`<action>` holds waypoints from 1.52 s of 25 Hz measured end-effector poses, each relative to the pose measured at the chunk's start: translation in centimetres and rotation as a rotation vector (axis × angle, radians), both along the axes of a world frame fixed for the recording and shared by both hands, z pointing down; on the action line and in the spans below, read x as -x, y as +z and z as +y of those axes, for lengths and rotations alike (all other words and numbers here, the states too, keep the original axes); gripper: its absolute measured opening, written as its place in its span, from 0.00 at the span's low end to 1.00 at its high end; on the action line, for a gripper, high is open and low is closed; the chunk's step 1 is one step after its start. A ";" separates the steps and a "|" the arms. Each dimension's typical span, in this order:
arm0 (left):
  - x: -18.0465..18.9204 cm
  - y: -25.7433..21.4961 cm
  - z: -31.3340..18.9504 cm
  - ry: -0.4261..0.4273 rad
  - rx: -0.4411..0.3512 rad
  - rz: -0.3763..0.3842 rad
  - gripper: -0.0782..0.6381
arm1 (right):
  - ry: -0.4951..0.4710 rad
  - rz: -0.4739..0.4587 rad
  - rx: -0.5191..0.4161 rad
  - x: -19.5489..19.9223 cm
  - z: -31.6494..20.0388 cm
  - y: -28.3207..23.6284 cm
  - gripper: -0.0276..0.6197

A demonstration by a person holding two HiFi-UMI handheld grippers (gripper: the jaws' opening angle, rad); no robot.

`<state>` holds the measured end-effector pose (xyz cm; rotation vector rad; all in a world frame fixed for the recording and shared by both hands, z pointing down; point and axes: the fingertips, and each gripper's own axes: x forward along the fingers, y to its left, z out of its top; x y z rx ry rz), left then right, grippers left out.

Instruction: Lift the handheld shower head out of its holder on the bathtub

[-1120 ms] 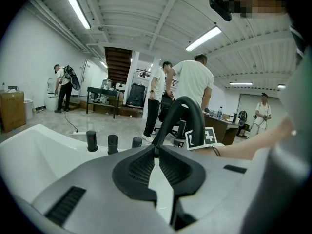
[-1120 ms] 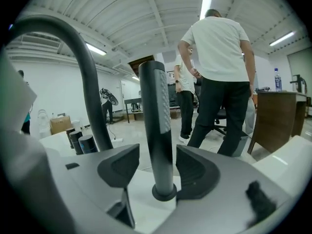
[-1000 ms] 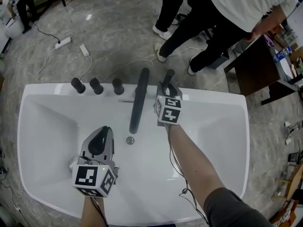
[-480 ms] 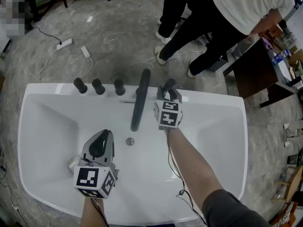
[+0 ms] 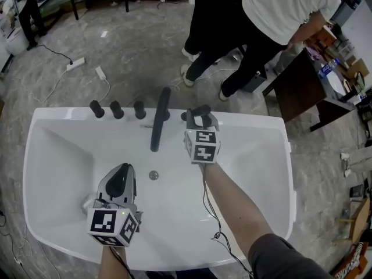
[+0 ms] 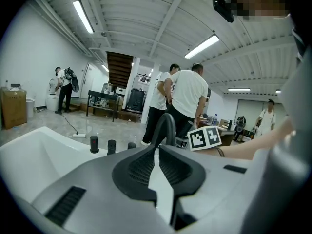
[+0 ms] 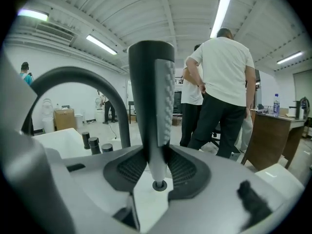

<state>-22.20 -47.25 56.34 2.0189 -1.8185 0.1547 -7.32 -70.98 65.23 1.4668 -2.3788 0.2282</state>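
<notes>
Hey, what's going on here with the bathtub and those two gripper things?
A person stands over a white bathtub with a gripper in each hand. The right gripper's jaws have just been closing and are clamped on the dark handheld shower head, which stands upright between them next to the arched spout. The left gripper hangs over the basin, jaws together, holding nothing. Two other people stand on the floor behind the tub.
</notes>
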 end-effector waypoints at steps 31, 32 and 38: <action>-7.6 -14.8 25.2 0.113 -0.142 0.086 0.16 | -0.045 -0.058 -0.174 -7.2 32.6 -22.6 0.26; -7.6 -15.0 26.3 0.112 -0.144 0.087 0.16 | -0.045 -0.059 -0.177 -7.3 33.9 -23.0 0.26; -7.9 -16.5 32.6 0.141 -0.145 0.064 0.16 | -0.032 -0.066 -0.183 -8.6 42.2 -25.0 0.26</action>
